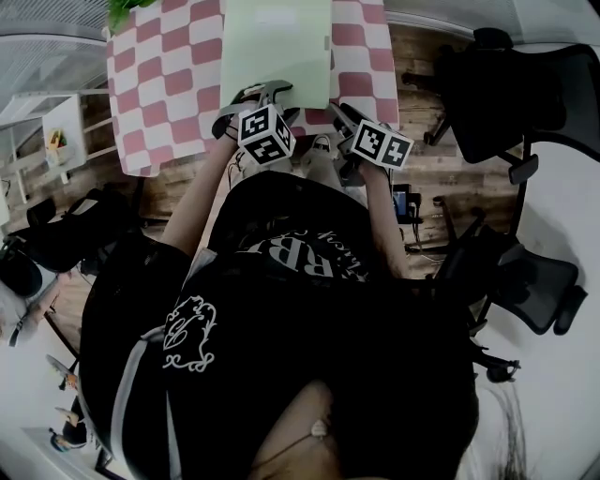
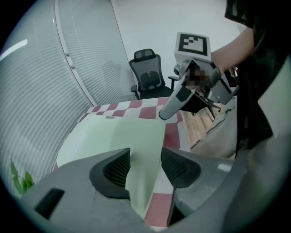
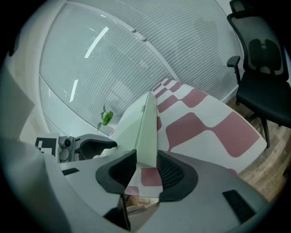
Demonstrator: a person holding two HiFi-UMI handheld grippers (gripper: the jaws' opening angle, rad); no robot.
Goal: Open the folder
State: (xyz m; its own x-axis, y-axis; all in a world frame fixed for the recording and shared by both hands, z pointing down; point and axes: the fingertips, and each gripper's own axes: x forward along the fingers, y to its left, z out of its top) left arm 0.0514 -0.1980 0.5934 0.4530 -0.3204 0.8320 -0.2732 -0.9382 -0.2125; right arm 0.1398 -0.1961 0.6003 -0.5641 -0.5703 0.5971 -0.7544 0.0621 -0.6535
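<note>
A pale green folder (image 1: 277, 47) lies shut on a table with a pink-and-white checked cloth (image 1: 164, 84). Both grippers sit at the folder's near edge. My left gripper (image 1: 258, 97) is at the near left part. In the left gripper view its jaws (image 2: 145, 166) stand apart, with the folder's (image 2: 132, 136) near edge lying in the gap and no pad pressing on it. My right gripper (image 1: 342, 117) is at the near right corner. In the right gripper view its jaws (image 3: 146, 167) flank the folder's edge (image 3: 148, 132), which runs edge-on between the spread pads.
Black office chairs stand right of the table (image 1: 497, 84) and lower right (image 1: 530, 281). A white shelf (image 1: 56, 141) is at the left, and a plant (image 1: 127, 9) at the table's far left corner. A frosted, striped glass wall (image 2: 54, 91) rises beyond the table. The floor is wood.
</note>
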